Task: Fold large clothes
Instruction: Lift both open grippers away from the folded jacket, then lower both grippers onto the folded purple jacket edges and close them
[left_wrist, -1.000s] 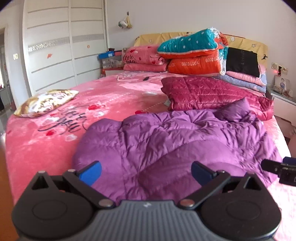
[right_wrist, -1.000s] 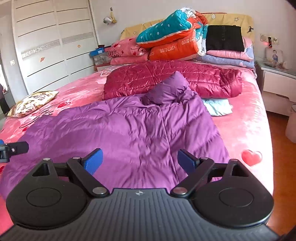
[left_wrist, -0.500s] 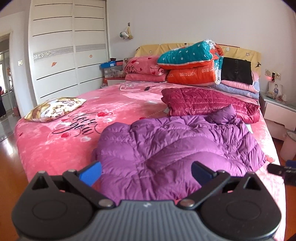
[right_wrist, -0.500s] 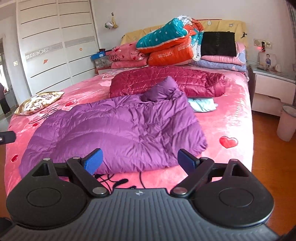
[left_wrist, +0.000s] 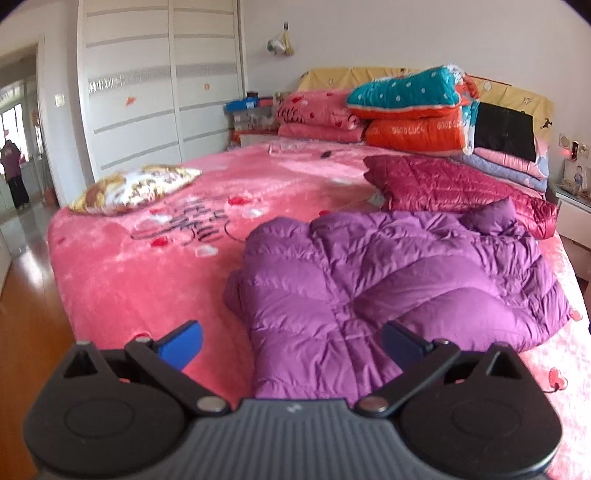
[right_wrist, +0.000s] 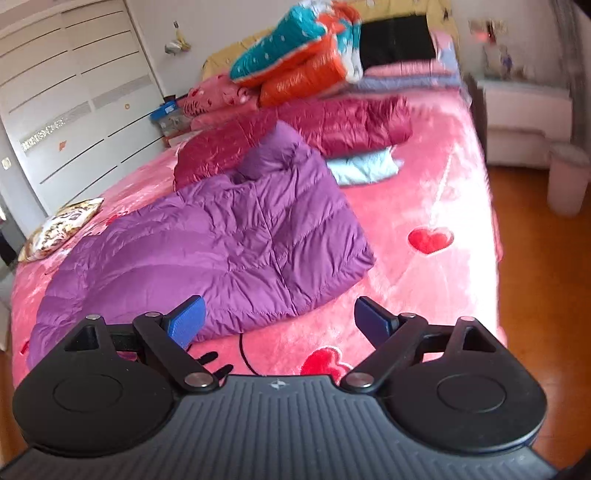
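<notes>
A purple puffer jacket (left_wrist: 388, 280) (right_wrist: 229, 251) lies folded over on the pink bedspread (left_wrist: 147, 266), its hood toward the pillows. Behind it lies a dark red quilted jacket (left_wrist: 454, 184) (right_wrist: 317, 125). My left gripper (left_wrist: 291, 341) is open, held in the air over the jacket's near left corner at the foot of the bed. My right gripper (right_wrist: 279, 321) is open too, hovering above the bedspread (right_wrist: 424, 192) just off the jacket's near right hem. Neither holds anything.
A patterned cushion (left_wrist: 136, 188) lies at the bed's left side. Stacked quilts and pillows (left_wrist: 410, 110) fill the headboard end. A light blue cloth (right_wrist: 364, 168) lies beside the red jacket. Right of the bed are a nightstand (right_wrist: 524, 122), a bin (right_wrist: 567, 181) and wooden floor (right_wrist: 535, 288). A person (left_wrist: 13, 170) stands in the far doorway.
Both grippers drew back from the purple jacket toward the foot of the bed and stayed open. The right wrist view has tilted and swung right. The other gripper's tip has left both views.
</notes>
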